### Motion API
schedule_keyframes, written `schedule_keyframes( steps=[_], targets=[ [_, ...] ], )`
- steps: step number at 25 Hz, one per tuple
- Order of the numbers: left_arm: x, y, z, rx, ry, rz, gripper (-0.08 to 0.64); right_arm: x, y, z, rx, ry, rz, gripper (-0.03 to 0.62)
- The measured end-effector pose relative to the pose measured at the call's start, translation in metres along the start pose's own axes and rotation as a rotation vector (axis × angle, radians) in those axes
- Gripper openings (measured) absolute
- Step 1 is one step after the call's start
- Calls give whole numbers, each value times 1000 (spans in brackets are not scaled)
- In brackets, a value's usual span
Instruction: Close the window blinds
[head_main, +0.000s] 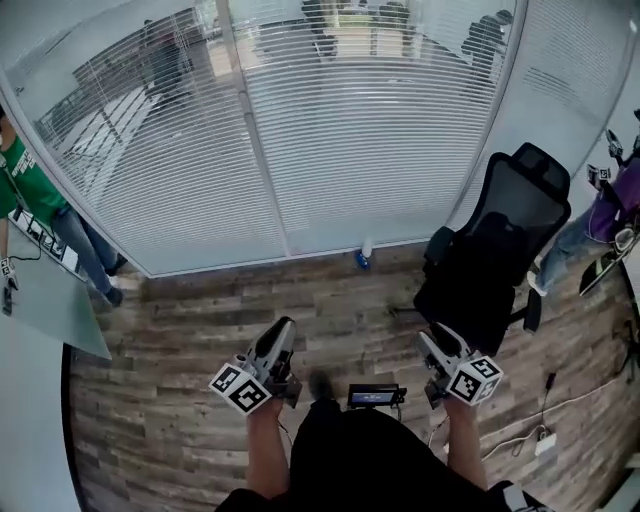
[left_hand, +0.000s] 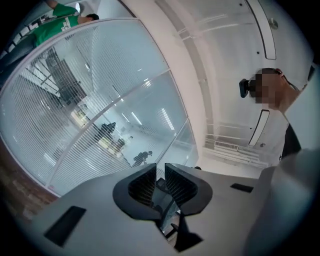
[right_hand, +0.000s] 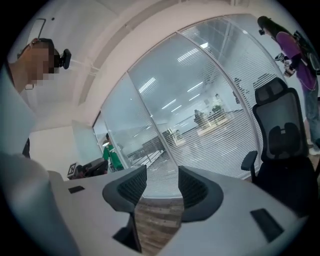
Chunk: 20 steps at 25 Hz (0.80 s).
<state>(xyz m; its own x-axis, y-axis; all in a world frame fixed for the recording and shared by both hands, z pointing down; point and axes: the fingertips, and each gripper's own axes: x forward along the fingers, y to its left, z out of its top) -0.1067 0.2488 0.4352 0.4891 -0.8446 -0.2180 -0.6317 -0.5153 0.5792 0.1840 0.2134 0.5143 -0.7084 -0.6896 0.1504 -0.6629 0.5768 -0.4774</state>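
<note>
1. Blinds (head_main: 370, 150): white horizontal slats across the glass wall ahead, running from the top of the head view down almost to the floor (head_main: 200, 330). The slats stand apart enough that desks and figures show through from beyond.
2. Left gripper (head_main: 282, 335): held low over the wood planks and pointed at the wall, well apart from the blinds. In the left gripper view its jaws are nearly together, with a thin slit between the ribbed pads and nothing in it.
3. Right gripper (head_main: 432, 346): about level with the left one, also well short of the wall. In the right gripper view its jaws are wider apart than the left's. Planks and blinds show through the gap, and nothing is held.
4. Chair (head_main: 495, 260): black with a mesh back, just beyond the right gripper, near the wall's right section.
5. Small blue thing (head_main: 362, 260): on the floor at the foot of the wall, too small to name.
6. Person in green (head_main: 30, 190): far left, beside a pale tabletop (head_main: 50, 300). Person in purple (head_main: 610, 205): far right.
7. White cable (head_main: 560, 410): trails over the floor at lower right.
</note>
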Motion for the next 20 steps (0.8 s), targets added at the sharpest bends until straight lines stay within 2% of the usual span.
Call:
schedule_keyframes(
  steps=[3, 6, 13, 20],
  targets=[
    [28, 20, 21, -25, -13, -54, 48, 26, -4, 31, 6, -28, -24, 201],
    [45, 50, 37, -53, -12, -76, 25, 61, -3, 51, -11, -33, -36, 201],
    [68, 98, 60, -101, -1, -77, 11, 119, 7, 49, 29, -14, -32, 201],
    [83, 126, 96, -83, -27, -25, 12, 169, -6, 66, 76, -5, -5, 201]
  ],
)
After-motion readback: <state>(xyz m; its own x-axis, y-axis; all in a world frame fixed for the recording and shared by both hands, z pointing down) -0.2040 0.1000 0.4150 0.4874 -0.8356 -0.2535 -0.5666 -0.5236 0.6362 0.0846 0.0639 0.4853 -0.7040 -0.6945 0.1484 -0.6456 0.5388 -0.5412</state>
